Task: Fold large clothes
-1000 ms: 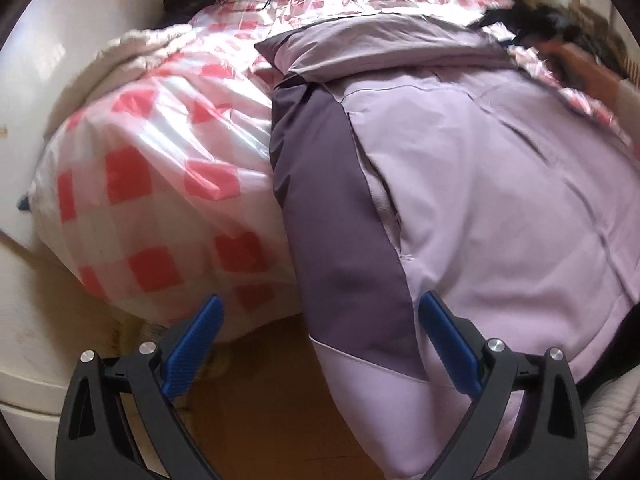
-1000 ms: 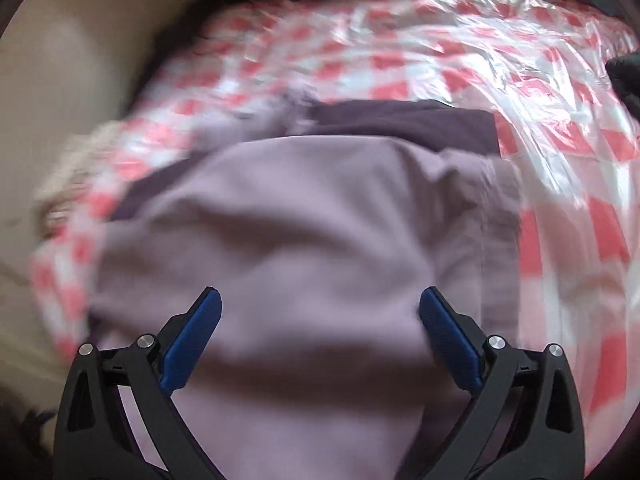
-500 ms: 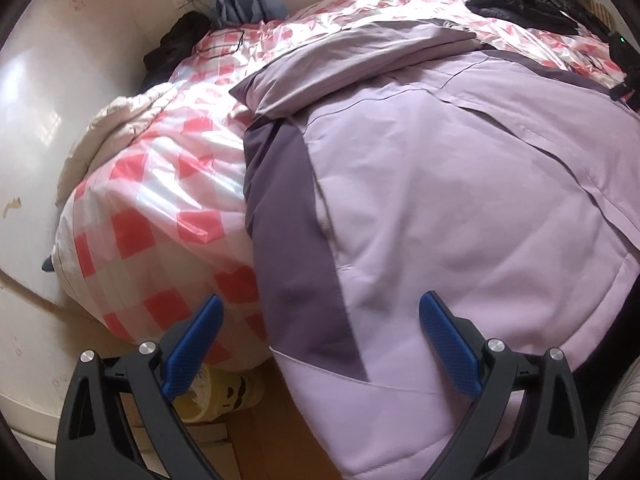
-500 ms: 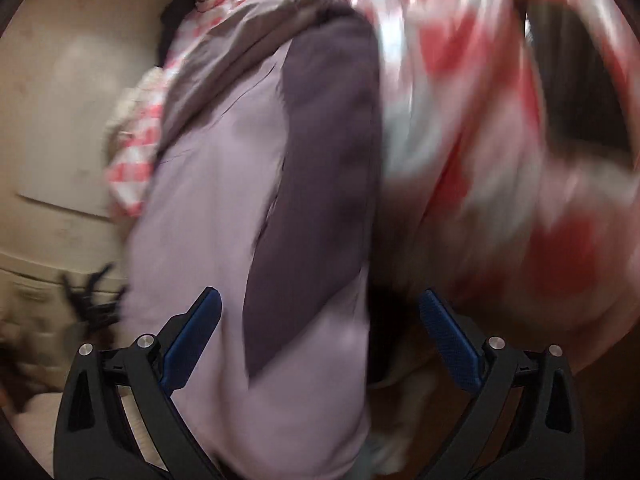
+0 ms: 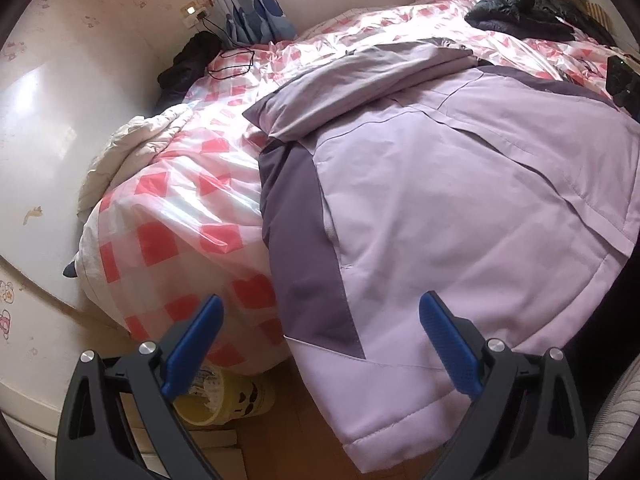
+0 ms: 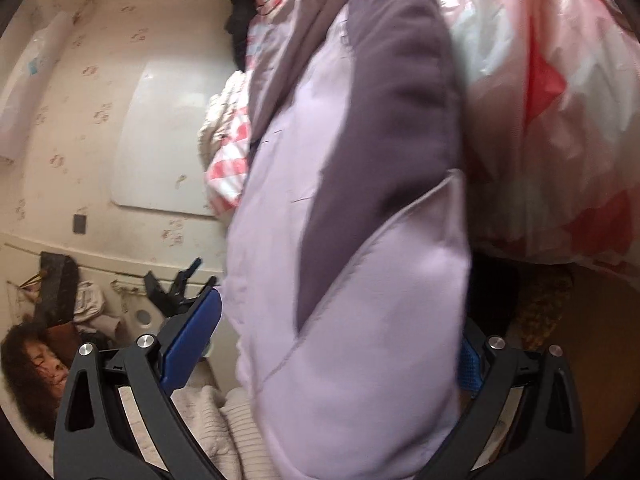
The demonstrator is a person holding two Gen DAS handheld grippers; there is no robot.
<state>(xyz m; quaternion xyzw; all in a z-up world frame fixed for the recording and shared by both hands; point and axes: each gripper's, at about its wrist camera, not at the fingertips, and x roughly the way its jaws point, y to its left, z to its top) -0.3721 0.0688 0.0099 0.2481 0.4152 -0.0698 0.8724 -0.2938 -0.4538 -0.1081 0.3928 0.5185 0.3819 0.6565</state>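
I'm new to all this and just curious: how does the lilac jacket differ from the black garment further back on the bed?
The lilac jacket is pale with dark purple side panels; the black garment is one dark colour. The lilac jacket is spread flat, its hem hanging over the bed's near edge; the black garment lies bunched in a heap. Both rest on the checked cover.

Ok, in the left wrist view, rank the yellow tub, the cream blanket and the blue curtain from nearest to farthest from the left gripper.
1. Yellow tub: on the floor, just beyond the left gripper's left finger.
2. Cream blanket: bunched at the bed's left edge, midway up.
3. Blue curtain: far wall, beyond the bed.
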